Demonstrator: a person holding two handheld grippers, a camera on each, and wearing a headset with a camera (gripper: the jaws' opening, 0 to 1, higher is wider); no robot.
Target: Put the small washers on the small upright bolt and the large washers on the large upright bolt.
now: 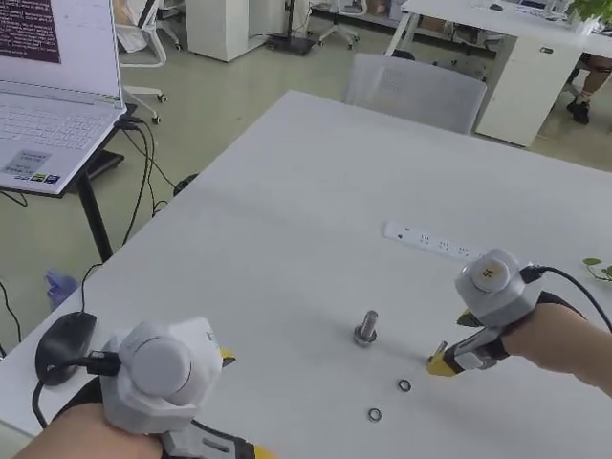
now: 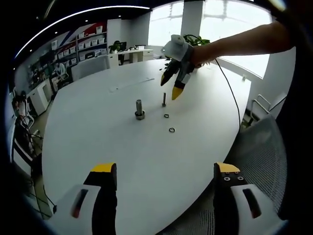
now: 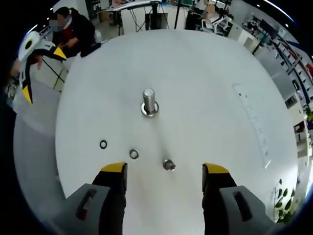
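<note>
Two tools are over the desk [image 1: 287, 210], both with jaws spread wide and nothing pinched. The right tool [image 3: 165, 168] hangs low. In the right gripper view the small upright bolt [image 3: 168, 165] shows between its yellow tips and touches neither. Just to the left of that bolt in the same view, two washers lie flat on the desk: the near washer [image 3: 133, 153] close to the bolt and the far washer [image 3: 103, 144] a little farther out. Beyond them the large upright bolt [image 3: 149, 102] stands nearer the desk's middle. Whether a washer sits at its foot I cannot tell. The left tool [image 2: 166, 171] is well back over the desk's near edge, pointing toward the bolts. A white power strip [image 1: 430, 241] lies past the large bolt. A laptop [image 1: 48, 105] sits on a side stand to the left, and a dark mouse [image 1: 65, 344] is near the desk's left edge.
</note>
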